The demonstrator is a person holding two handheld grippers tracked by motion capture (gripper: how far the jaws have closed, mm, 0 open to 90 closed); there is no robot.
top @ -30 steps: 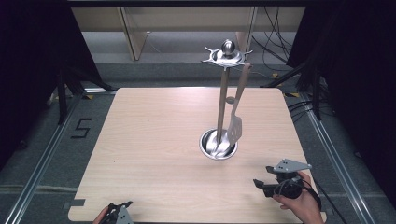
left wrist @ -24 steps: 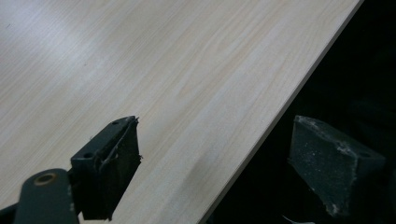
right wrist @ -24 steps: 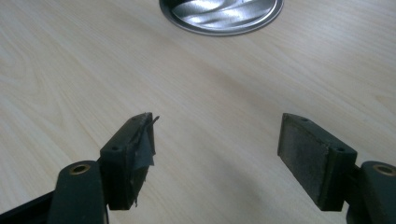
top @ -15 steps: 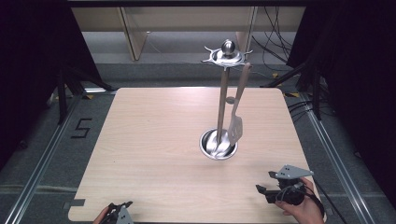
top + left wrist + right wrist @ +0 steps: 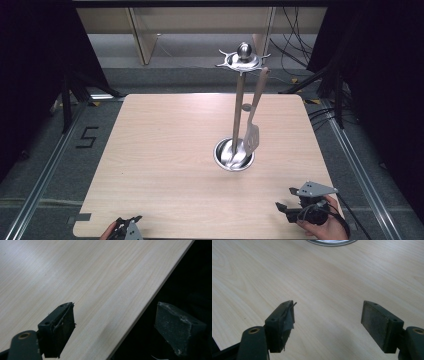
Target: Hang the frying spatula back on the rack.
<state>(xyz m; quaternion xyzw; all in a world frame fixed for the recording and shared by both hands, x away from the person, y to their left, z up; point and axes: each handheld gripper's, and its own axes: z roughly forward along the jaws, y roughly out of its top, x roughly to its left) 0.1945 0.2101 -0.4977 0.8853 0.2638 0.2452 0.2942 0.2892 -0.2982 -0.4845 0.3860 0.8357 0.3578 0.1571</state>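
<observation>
A steel utensil stand rises from its round base on the wooden table. A slotted spatula with a wooden handle hangs from its top ring, blade down by the base. My right gripper is held in a hand at the near right corner, jaws wide open and pointing left, nothing between them. In the right gripper view the gripper hovers over bare wood, the stand's base far ahead. My left gripper sits at the near left edge, and in its own view the gripper is open and empty, straddling the table's edge.
Metal rails run along the floor on both sides of the table. A "5" marking lies on the floor at left. Wooden shelving and cables stand behind the table. Dark drapes close in both sides.
My right gripper has drifted slightly toward the table's near edge, jaws still wide. The left gripper and the stand have stayed put.
</observation>
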